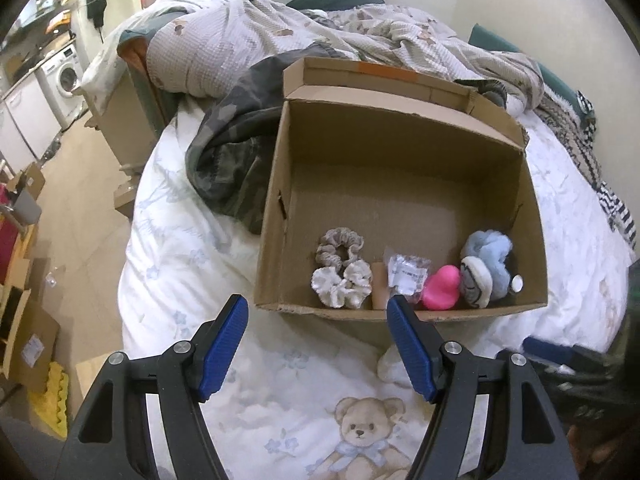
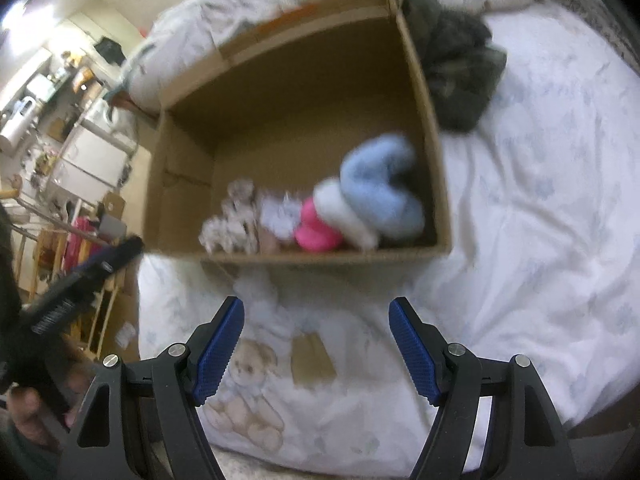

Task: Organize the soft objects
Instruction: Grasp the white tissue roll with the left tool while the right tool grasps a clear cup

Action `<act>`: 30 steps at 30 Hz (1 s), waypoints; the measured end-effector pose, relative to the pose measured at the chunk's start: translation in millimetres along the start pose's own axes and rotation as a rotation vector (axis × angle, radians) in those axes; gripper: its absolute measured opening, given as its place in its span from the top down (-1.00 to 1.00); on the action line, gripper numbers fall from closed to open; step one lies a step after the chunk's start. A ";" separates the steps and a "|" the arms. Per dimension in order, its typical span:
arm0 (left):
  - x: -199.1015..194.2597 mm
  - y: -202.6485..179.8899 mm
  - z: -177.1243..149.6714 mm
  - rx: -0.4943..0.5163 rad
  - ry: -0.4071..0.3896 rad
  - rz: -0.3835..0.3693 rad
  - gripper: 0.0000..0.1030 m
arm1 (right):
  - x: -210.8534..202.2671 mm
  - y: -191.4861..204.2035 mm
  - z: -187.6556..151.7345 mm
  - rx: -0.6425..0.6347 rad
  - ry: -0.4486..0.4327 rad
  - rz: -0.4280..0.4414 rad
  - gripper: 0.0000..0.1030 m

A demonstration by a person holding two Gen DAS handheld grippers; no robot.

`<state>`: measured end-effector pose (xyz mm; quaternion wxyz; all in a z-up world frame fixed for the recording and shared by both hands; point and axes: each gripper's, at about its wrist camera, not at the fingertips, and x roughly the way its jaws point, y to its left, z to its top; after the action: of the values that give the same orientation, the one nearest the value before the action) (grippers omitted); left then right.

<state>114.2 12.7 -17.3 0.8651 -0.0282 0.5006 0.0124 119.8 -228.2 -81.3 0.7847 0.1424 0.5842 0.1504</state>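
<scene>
Bedspread (image 1: 180,264) bare around box (image 1: 276,216); jaws apart.

Left tool (image 1: 318,306) held with jaws spread wide, blue ribbed pads (image 1: 224,344) facing each other across an empty gap, black arms angled up from the bottom of its own view. Right tool (image 2: 316,308) in the same pose, jaws apart, pads (image 2: 416,350) clamping nothing, black arms rising from the lower edge. Left tool also seen blurred at the left edge of the right wrist view, pointing up and to the right, with part of a hand (image 2: 24,420) around its body.
</scene>
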 end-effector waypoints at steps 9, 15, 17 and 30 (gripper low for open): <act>9.3 5.9 -9.8 0.003 0.065 -0.018 -0.35 | 79.6 21.5 -22.8 -0.098 0.298 -0.064 -0.06; 20.6 -2.5 -14.4 0.008 0.099 -0.045 -0.35 | 89.6 26.0 -27.6 -0.147 0.325 -0.101 0.44; 27.9 -13.0 -20.5 0.036 0.120 -0.059 -0.35 | 85.6 23.0 -28.5 -0.143 0.314 -0.099 0.57; 84.4 -70.2 -43.8 0.181 0.204 -0.118 -0.34 | 37.6 1.4 -18.2 -0.080 0.180 -0.109 0.65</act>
<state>121.8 -60.6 -109.6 0.8079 0.0195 0.5826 -0.0864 112.5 -210.9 -118.6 0.7412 0.0649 0.6527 0.1427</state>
